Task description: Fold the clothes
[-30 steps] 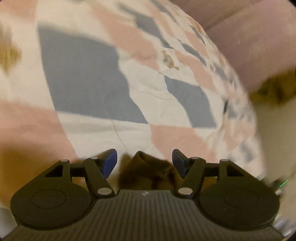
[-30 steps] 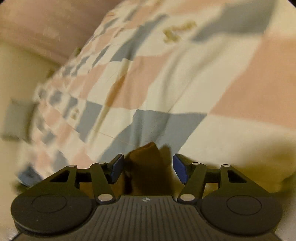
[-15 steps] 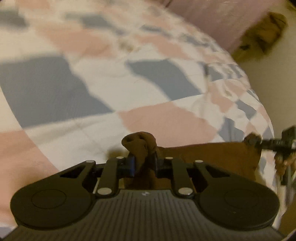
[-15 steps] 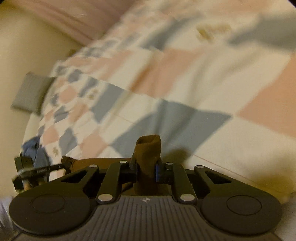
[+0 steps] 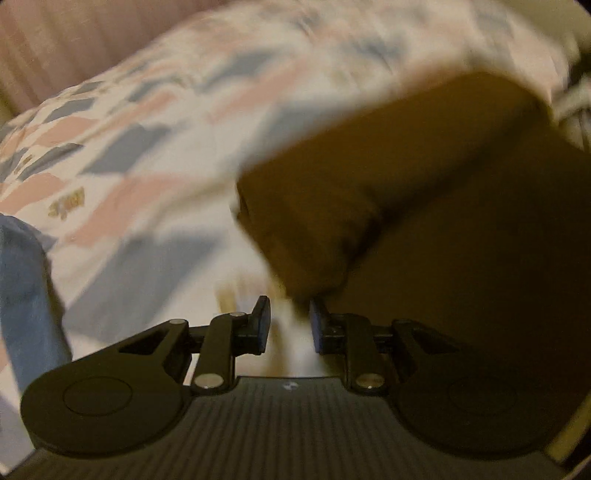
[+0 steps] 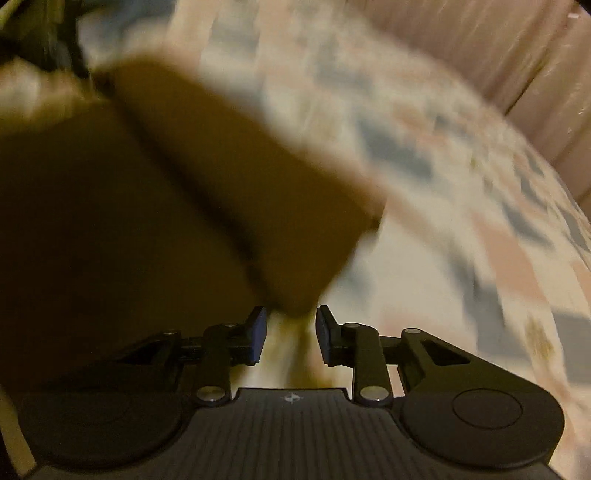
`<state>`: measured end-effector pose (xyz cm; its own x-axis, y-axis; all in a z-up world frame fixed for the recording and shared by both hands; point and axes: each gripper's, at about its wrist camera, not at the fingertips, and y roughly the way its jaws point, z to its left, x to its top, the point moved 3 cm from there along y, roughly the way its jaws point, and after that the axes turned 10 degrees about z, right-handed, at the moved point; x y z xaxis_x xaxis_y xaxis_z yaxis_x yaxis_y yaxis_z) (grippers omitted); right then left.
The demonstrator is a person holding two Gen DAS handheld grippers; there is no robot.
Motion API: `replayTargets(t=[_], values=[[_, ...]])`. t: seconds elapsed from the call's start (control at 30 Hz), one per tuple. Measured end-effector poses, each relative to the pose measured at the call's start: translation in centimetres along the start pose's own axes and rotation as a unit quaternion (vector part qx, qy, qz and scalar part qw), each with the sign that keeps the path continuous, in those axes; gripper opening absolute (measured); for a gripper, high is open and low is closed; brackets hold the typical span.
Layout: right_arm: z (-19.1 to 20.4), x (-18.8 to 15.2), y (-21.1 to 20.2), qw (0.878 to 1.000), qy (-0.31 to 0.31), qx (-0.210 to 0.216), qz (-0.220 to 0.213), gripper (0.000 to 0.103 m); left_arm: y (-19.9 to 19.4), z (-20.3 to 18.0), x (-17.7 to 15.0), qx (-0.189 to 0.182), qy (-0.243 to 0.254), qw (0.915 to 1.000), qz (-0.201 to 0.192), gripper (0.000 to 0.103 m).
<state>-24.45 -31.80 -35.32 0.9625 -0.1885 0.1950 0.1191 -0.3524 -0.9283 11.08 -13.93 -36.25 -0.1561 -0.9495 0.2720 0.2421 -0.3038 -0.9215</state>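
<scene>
The brown garment (image 5: pixel 424 206) lies on the checked bedspread (image 5: pixel 155 155), blurred, with a thick folded-over edge just beyond my left gripper (image 5: pixel 290 321). That gripper is open, with only bedspread showing between its blue pads. In the right wrist view the same brown garment (image 6: pixel 207 192) fills the left half, and a corner of it ends just ahead of my right gripper (image 6: pixel 290 332). The right gripper is also open and holds nothing.
A blue cloth (image 5: pixel 22 295) lies at the left edge of the left wrist view. A pink padded surface (image 5: pixel 74 44) rises behind the bed and shows again as a pink padded surface (image 6: pixel 517 48) at the top right. Dark objects (image 6: pixel 40 33) sit beyond the garment.
Half a second ago both grippers were shut on bunched corners of the brown garment. Both have since opened and let go, and the garment now lies doubled over in front of them.
</scene>
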Motion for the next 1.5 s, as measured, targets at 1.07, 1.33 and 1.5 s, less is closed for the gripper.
replayTargets(t=[1.07, 1.33, 1.5], values=[[2.9, 1.8, 1.6, 0.962, -0.158, -0.215, -0.054, 0.042, 2.5, -8.6, 0.0, 0.255, 0.426, 0.8598, -0.118, 0.023], [4.2, 3.5, 5.5, 0.948, -0.210, -0.226, -0.078, 0.027, 3.7, -10.3, 1.3, 0.251, 0.402, 0.8735, -0.112, 0.048], [2.9, 3.4, 4.1, 0.942, -0.212, -0.241, -0.096, 0.010, 3.4, -9.1, 1.8, 0.258, 0.393, 0.8764, -0.104, 0.011]])
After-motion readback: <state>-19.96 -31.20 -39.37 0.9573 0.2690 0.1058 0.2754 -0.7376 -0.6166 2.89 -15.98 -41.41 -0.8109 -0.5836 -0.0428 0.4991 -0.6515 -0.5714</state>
